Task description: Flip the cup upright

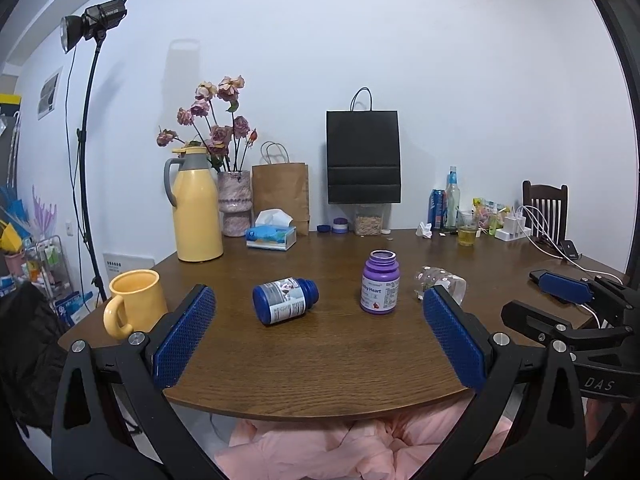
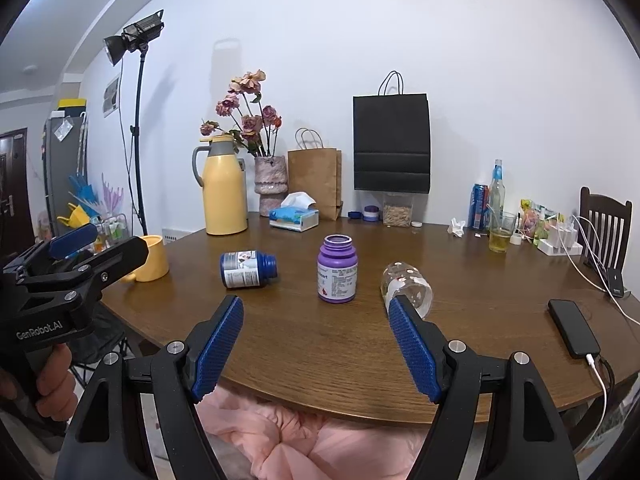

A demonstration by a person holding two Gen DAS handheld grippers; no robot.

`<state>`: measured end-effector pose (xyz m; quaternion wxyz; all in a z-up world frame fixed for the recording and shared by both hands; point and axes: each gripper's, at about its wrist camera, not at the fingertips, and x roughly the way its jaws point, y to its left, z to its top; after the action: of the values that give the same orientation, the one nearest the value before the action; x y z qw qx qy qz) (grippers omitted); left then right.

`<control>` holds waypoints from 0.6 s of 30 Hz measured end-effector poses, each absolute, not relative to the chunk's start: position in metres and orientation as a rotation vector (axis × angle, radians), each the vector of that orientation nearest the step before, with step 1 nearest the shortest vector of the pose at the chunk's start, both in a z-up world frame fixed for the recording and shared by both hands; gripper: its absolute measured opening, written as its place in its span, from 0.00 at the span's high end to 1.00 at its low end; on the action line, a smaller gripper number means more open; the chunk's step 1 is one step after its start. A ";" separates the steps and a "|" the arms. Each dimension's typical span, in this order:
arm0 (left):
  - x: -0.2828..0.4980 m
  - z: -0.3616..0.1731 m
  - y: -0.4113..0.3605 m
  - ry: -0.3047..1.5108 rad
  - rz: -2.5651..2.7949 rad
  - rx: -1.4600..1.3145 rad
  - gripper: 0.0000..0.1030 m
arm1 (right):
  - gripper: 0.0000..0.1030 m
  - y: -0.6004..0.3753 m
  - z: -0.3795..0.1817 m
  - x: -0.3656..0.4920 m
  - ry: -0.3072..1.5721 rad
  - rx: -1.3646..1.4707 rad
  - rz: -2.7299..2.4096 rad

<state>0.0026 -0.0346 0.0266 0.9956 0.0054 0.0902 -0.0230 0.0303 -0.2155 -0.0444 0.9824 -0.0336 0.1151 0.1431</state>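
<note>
A clear glass cup (image 2: 407, 288) with small printed marks lies on its side on the brown table (image 2: 320, 344), right of a purple bottle; it also shows in the left wrist view (image 1: 442, 283). My right gripper (image 2: 316, 316) is open and empty, near the table's front edge, its right finger just in front of the cup. My left gripper (image 1: 320, 308) is open and empty, near the front edge, its right finger partly hiding the cup.
An upright purple bottle (image 2: 337, 269) and a blue bottle (image 2: 246, 269) on its side sit mid-table. A yellow mug (image 1: 134, 302) stands at the left edge. A phone (image 2: 573, 328) with cable lies right. Thermos, vase, bags and drinks line the back.
</note>
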 end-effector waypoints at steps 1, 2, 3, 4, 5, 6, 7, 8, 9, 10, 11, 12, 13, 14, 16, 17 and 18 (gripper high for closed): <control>0.003 0.027 -0.035 0.180 -0.047 0.012 0.00 | 0.23 -0.215 -0.044 0.031 0.233 -0.068 0.288; 0.003 0.027 -0.035 0.179 -0.046 0.013 0.00 | 0.23 -0.215 -0.044 0.031 0.234 -0.068 0.287; 0.003 0.027 -0.035 0.179 -0.048 0.012 0.00 | 0.23 -0.215 -0.044 0.031 0.233 -0.067 0.287; 0.002 0.027 -0.035 0.179 -0.049 0.012 0.00 | 0.23 -0.216 -0.044 0.030 0.233 -0.066 0.287; 0.002 0.027 -0.035 0.178 -0.048 0.012 0.00 | 0.23 -0.216 -0.044 0.030 0.234 -0.066 0.287; 0.002 0.027 -0.035 0.179 -0.050 0.011 0.00 | 0.23 -0.216 -0.044 0.030 0.234 -0.066 0.285; 0.002 0.027 -0.035 0.179 -0.050 0.012 0.00 | 0.23 -0.215 -0.044 0.030 0.233 -0.066 0.286; 0.002 0.027 -0.035 0.178 -0.048 0.011 0.00 | 0.23 -0.215 -0.044 0.030 0.234 -0.066 0.286; 0.003 0.027 -0.034 0.179 -0.048 0.010 0.00 | 0.23 -0.215 -0.044 0.030 0.236 -0.066 0.285; 0.003 0.028 -0.034 0.179 -0.048 0.010 0.00 | 0.23 -0.216 -0.044 0.029 0.235 -0.066 0.285; 0.003 0.028 -0.034 0.178 -0.047 0.010 0.00 | 0.23 -0.216 -0.044 0.030 0.234 -0.066 0.285; 0.003 0.027 -0.034 0.178 -0.050 0.011 0.00 | 0.23 -0.216 -0.044 0.030 0.235 -0.067 0.285; 0.003 0.027 -0.034 0.179 -0.050 0.012 0.00 | 0.23 -0.216 -0.044 0.030 0.235 -0.067 0.285; 0.003 0.028 -0.034 0.180 -0.048 0.012 0.00 | 0.23 -0.216 -0.044 0.029 0.235 -0.066 0.285; 0.004 0.028 -0.034 0.182 -0.047 0.009 0.00 | 0.23 -0.216 -0.044 0.030 0.237 -0.067 0.286; 0.004 0.028 -0.034 0.183 -0.044 0.008 0.00 | 0.23 -0.216 -0.044 0.030 0.239 -0.066 0.286; 0.003 0.028 -0.034 0.182 -0.044 0.007 0.00 | 0.23 -0.216 -0.044 0.030 0.239 -0.064 0.285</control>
<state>0.0032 -0.0338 0.0280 0.9956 0.0036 0.0909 -0.0220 0.0299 -0.2164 -0.0443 0.9823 -0.0319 0.1186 0.1416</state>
